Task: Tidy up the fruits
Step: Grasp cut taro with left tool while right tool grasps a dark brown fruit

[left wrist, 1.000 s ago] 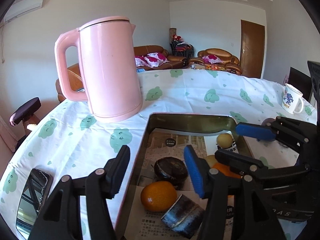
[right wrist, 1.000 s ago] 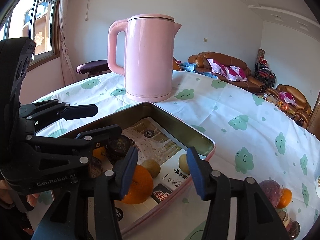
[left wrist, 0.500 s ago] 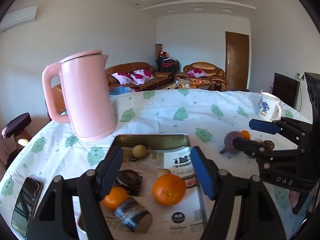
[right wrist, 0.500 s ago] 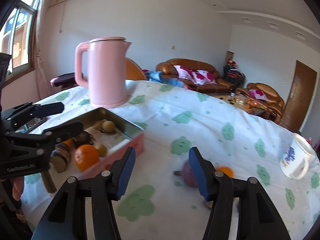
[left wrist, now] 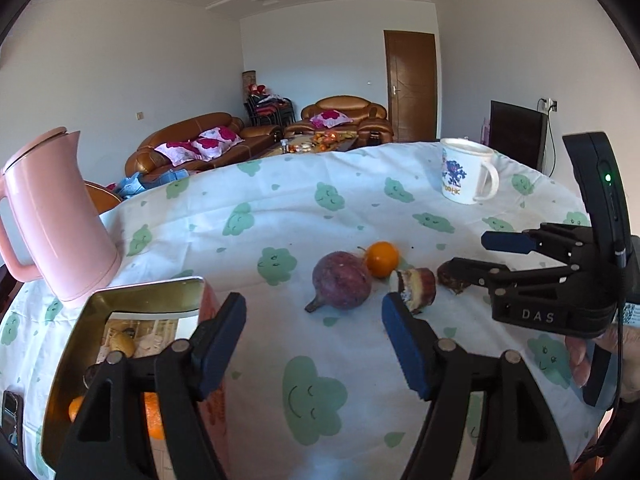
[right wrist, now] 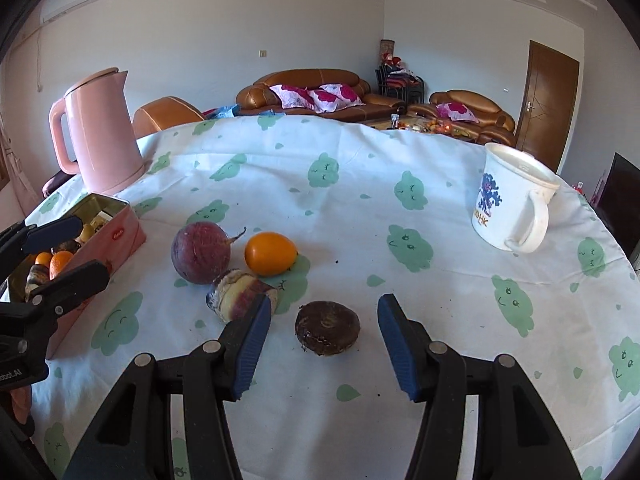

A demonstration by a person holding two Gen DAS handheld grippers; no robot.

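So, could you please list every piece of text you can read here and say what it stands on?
"DAS": right gripper body, left wrist view.
"HK": white mug, end of an orange word under its blue picture.
"bot.AI": left gripper body, cut off.
Pink tin side label: too small.
Papers inside the tin: blurred.

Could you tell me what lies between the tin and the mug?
Four pieces lie between the tin and the mug: purple fruit, orange, cut piece, dark round piece. The right wrist view shows it best.
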